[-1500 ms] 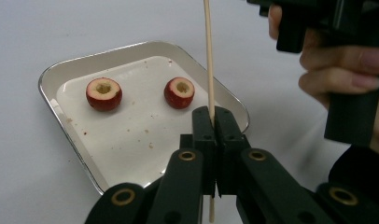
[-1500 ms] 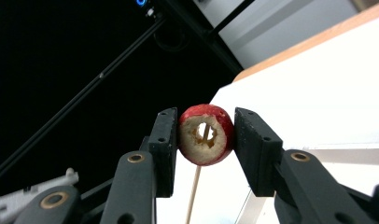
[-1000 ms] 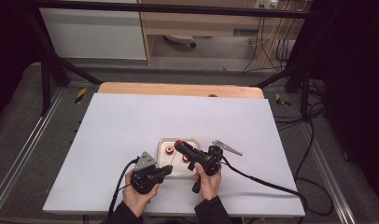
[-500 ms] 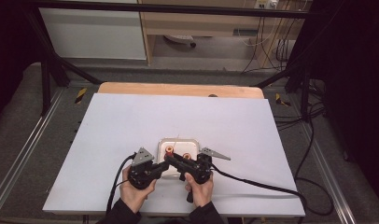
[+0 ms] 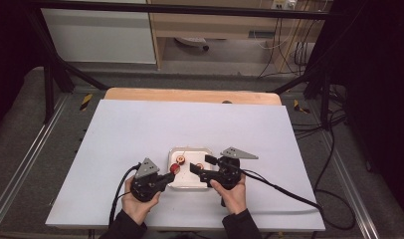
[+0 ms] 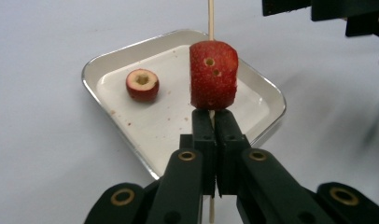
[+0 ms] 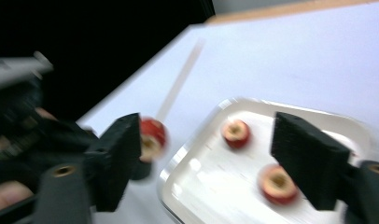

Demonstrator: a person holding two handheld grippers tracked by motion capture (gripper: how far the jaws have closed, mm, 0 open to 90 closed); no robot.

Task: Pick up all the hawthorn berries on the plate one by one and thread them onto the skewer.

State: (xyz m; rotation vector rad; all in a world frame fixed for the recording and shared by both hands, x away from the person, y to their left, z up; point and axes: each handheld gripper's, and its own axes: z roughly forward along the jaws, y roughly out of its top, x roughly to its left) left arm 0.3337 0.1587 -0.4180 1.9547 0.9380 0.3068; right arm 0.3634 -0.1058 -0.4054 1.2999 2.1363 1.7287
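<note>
A wooden skewer stands pinched between the shut jaws of my left gripper, with a red fruit piece threaded on it just above the tips. That gripper sits at the near left edge of the white tray, where the skewered piece also shows. A cored red slice lies in the tray. My right gripper is open wide over the tray, with two slices below it. In the high view it points left toward the skewer.
The tray lies near the front of a white tabletop with a wooden strip at the back. Cables trail from both grippers toward the near edge. Dark frame bars and floor surround the table.
The right gripper has drawn back to the right from the left gripper and is moving, blurring its view. The left gripper keeps hold of the skewer, nearly in place.
</note>
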